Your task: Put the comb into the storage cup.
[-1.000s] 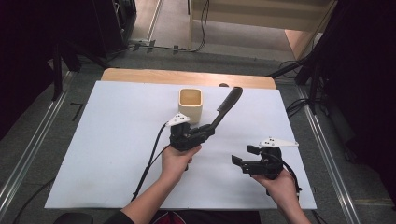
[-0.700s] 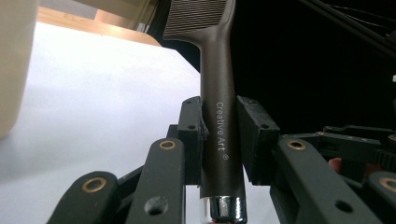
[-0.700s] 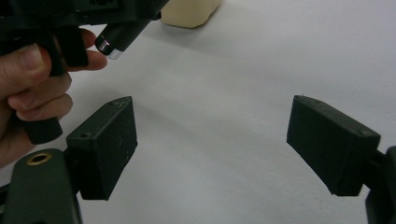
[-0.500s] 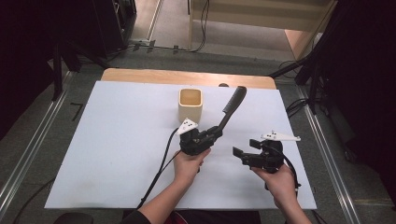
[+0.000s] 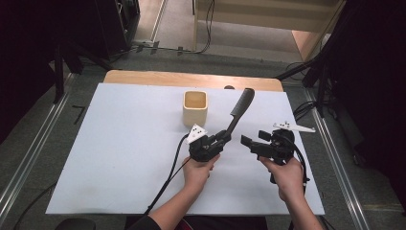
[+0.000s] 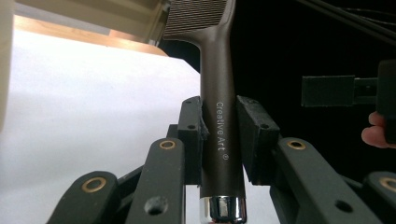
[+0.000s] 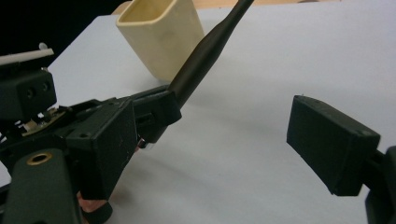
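left gripper [image 5: 224,138] holds a dark brush [image 5: 238,111] by its handle, jaws pinching the handle from both sides; left gripper view shows the handle [image 6: 219,130] clamped between the two pads, "Creative Art" printed on it, silver cap at the butt end just below the pads, fine bristle head at the top of frame. In the high view the brush angles up and away from the left hand [image 5: 197,170], its head up over the far part of the white table sheet [image 5: 119,143], to the right of a cream square cup [image 5: 195,107]. Cup stands upright and open-topped on the sheet, near the brush but apart from it. right gripper [image 5: 249,143] held in the right hand [image 5: 286,175] just right of the left gripper, pointing toward it, jaws spread wide and holding nothing; right gripper view shows one pad [image 7: 329,142] at right with the left gripper [image 7: 154,112] and brush handle [image 7: 205,51] across the gap, cup [image 7: 161,32] behind
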Tool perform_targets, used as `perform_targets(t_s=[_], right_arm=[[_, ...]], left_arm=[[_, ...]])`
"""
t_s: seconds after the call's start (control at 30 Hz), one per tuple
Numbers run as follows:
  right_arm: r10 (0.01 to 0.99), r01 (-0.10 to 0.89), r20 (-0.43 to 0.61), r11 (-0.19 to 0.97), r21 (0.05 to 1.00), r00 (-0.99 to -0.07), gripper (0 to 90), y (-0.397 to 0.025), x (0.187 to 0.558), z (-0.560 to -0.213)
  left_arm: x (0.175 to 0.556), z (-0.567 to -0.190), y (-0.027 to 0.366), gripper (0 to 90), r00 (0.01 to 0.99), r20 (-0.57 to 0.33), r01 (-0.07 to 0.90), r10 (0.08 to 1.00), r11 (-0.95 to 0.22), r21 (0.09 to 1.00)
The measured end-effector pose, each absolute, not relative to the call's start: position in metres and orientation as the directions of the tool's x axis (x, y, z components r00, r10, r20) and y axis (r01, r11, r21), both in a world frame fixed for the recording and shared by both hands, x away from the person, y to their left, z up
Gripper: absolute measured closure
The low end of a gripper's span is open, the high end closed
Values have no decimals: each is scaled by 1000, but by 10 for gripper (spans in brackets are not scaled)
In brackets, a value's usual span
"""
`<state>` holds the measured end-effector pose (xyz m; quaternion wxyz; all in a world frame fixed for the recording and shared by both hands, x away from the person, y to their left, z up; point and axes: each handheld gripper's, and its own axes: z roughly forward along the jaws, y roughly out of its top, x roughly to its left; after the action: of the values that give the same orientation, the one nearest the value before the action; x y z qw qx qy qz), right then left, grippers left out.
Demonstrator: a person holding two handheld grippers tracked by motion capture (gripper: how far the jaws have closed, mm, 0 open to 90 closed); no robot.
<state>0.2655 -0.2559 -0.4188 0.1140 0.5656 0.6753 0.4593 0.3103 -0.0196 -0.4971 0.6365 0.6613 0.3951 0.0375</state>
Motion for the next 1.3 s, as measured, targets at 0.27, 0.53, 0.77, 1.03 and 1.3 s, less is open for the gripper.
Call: perform_targets(t_s=[0.27, 0.53, 0.77, 1.03, 1.3], right_arm=[[866, 653, 373, -74, 754, -332, 188, -251, 278, -415], [860, 675, 404, -99, 731, -311, 208, -244, 289, -420], [858, 659, 424, -143, 739, -289, 221, -239, 296, -419], [850, 661, 455, -185, 727, -264, 277, -236, 305, -420], [853, 655, 465, -212, 725, -239, 312, -234, 310, -422]], left_arm=[[310, -500, -23, 734, 698, -426, 446, 575, 117, 887], [310, -499, -24, 734, 697, -433, 427, 571, 153, 891], [309, -501, -27, 733, 697, -429, 418, 575, 160, 894], [307, -499, -30, 733, 708, -418, 416, 569, 142, 898], [305, -499, -32, 733, 716, -399, 401, 573, 131, 907]])
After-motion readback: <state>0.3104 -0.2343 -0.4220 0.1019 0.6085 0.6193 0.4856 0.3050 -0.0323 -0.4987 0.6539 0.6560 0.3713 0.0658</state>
